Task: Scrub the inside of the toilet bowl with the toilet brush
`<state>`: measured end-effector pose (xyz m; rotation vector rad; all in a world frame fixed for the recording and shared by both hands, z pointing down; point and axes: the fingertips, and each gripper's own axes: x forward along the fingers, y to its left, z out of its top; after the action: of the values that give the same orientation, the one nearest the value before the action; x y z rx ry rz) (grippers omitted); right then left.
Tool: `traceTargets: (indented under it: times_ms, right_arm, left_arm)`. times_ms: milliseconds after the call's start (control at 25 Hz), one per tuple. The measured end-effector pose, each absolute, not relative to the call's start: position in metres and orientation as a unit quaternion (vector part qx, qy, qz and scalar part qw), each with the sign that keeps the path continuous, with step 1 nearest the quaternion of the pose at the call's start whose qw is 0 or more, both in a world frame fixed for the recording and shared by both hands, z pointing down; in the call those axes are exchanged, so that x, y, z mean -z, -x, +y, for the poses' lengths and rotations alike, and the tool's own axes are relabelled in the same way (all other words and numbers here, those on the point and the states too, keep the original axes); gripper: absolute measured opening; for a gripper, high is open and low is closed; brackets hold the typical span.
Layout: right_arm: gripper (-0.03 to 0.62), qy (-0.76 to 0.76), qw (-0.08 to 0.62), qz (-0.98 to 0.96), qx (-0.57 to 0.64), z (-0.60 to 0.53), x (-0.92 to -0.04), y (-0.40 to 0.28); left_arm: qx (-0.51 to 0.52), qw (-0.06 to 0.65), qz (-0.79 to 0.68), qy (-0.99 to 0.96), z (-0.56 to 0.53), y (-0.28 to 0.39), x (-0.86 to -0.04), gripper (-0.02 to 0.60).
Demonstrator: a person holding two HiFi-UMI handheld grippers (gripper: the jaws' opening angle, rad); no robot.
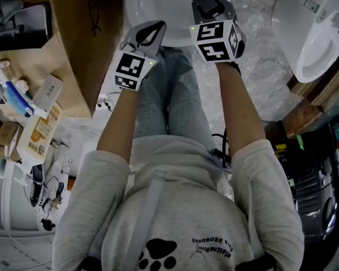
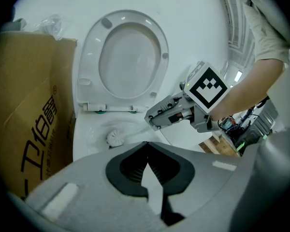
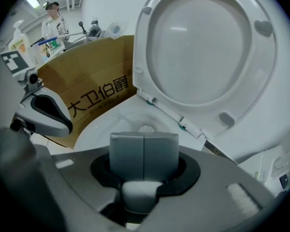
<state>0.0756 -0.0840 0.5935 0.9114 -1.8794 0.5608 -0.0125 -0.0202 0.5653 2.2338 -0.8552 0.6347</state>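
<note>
A white toilet (image 2: 94, 129) stands with its seat and lid (image 2: 130, 57) raised. In the head view its rim (image 1: 152, 13) shows at the top, under both grippers. The toilet brush's white head (image 2: 115, 138) lies inside the bowl, and its handle runs to the right into my right gripper (image 2: 152, 117). In the right gripper view that gripper (image 3: 144, 135) is shut on the pale handle (image 3: 140, 195), with the brush head (image 3: 146, 128) just past the jaws. My left gripper (image 2: 146, 145) hovers over the bowl's near edge, jaw tips touching, nothing held. The two grippers (image 1: 147, 35) (image 1: 206, 7) sit side by side.
A tall brown cardboard box (image 1: 85, 44) stands right against the toilet's left side (image 2: 29, 110). A second toilet (image 1: 316, 33) sits on wooden boards (image 1: 305, 103) at the right. Bottles and packets (image 1: 22, 106) crowd the left; cables and equipment (image 1: 316, 179) lie at the right.
</note>
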Motion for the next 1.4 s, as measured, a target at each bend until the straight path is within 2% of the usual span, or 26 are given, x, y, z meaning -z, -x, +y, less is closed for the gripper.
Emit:
traceTargets:
  times_ms: [1400]
  right_arm:
    - [0.152,-0.437,0.461,-0.734,-0.240,-0.057,-0.583,-0.159]
  left_arm:
    - [-0.238,0.313,-0.291,-0.872,0.014,-0.037,-0.553,0.000]
